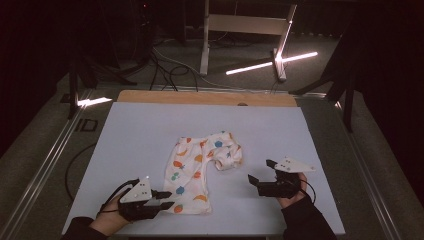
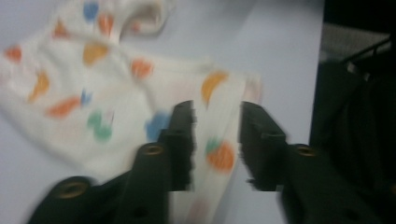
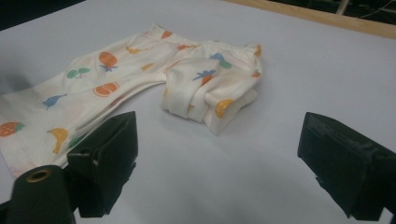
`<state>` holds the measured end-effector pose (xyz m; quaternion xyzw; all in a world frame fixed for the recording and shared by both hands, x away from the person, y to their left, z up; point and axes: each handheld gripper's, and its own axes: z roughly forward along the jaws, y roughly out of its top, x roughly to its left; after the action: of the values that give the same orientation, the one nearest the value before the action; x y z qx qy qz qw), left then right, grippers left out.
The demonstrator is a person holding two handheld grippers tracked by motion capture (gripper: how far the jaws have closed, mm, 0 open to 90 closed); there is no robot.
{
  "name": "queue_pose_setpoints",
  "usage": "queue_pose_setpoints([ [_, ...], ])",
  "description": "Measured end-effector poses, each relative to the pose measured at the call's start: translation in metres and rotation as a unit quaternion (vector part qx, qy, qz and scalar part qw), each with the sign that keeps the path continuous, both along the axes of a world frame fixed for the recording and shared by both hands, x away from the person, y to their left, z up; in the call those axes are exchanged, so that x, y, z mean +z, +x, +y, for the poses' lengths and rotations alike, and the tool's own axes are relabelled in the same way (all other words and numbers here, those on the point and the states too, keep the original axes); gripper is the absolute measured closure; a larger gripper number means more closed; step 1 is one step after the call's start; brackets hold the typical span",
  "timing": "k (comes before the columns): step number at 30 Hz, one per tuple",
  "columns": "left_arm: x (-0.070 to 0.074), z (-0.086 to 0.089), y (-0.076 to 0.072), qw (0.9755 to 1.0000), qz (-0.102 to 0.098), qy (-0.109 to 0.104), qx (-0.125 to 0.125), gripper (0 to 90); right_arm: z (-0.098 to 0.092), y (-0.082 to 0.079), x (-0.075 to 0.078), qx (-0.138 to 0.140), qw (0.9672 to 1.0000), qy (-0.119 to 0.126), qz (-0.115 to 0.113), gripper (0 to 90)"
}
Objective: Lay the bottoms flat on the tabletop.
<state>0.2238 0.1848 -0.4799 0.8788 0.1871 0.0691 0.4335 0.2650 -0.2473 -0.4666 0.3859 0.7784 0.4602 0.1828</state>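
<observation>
A small pair of cream trousers (image 1: 200, 170) printed with coloured fruit lies on the white table (image 1: 145, 130). One leg runs toward the near edge; the other is folded up by the waist. My left gripper (image 1: 167, 199) sits at the cuff of the long leg. In the left gripper view its jaws (image 2: 215, 135) stand a little apart, with the hem of the trousers (image 2: 116, 93) lying between them; that view is blurred. My right gripper (image 1: 260, 171) is wide open to the right of the folded leg. Its jaws (image 3: 224, 158) hold nothing, and the trousers (image 3: 140, 79) lie ahead of them.
A wooden strip (image 1: 200, 97) edges the table's far side. Beyond it on the floor are black cables (image 1: 165, 67), a metal table frame (image 1: 205, 45) and a bright light strip (image 1: 270, 62). Metal rails (image 1: 42, 165) run along the left of the table.
</observation>
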Motion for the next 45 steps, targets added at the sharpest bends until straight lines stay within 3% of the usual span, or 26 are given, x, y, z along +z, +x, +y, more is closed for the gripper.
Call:
queue_pose_setpoints([
  [2,-0.008,0.007,0.003,0.9999,0.011,0.005,0.010,78.4,0.000,0.000,-0.001,0.002,1.0000,0.000,0.002,12.5],
  [5,-0.016,0.009,0.008,0.9994,0.023,0.010,0.023,84.8,0.001,0.000,-0.001,0.000,1.0000,0.000,0.002,12.5],
  [7,-0.020,0.005,0.008,0.9994,0.028,0.017,0.009,88.1,0.001,0.000,-0.001,0.002,1.0000,-0.001,0.003,12.5],
  [9,-0.024,0.000,0.008,0.9986,0.031,0.042,-0.001,89.6,0.001,0.000,-0.001,0.001,1.0000,-0.002,0.002,12.5],
  [14,-0.034,0.004,0.007,0.9961,0.048,0.073,-0.008,89.8,0.000,0.000,-0.001,0.001,1.0000,-0.002,0.005,12.5],
  [27,-0.036,0.014,0.003,0.9964,0.062,0.057,-0.008,89.6,0.002,0.000,-0.002,0.006,1.0000,-0.003,0.005,12.5],
  [30,-0.031,0.016,0.003,0.9980,0.048,0.041,0.003,75.7,0.002,0.001,-0.002,0.006,1.0000,-0.002,0.003,12.5],
  [32,-0.025,0.018,0.004,0.9988,0.039,0.014,0.024,62.6,0.002,0.002,-0.002,0.004,1.0000,-0.004,0.002,12.6],
  [34,-0.020,0.020,0.003,0.9988,0.028,-0.006,0.039,57.2,0.002,0.004,-0.004,0.004,1.0000,-0.003,0.006,12.5],
  [39,-0.009,0.024,0.003,0.9965,0.012,-0.037,0.075,33.3,0.007,0.012,-0.010,0.010,0.9997,-0.011,0.018,12.6],
  [42,-0.006,0.026,0.003,0.9953,0.007,-0.052,0.081,18.7,0.010,0.018,-0.013,0.016,0.9995,-0.009,0.026,13.4],
  [45,-0.004,0.029,0.002,0.9926,-0.005,-0.061,0.105,12.2,0.013,0.024,-0.015,0.020,0.9991,-0.004,0.037,14.2],
])
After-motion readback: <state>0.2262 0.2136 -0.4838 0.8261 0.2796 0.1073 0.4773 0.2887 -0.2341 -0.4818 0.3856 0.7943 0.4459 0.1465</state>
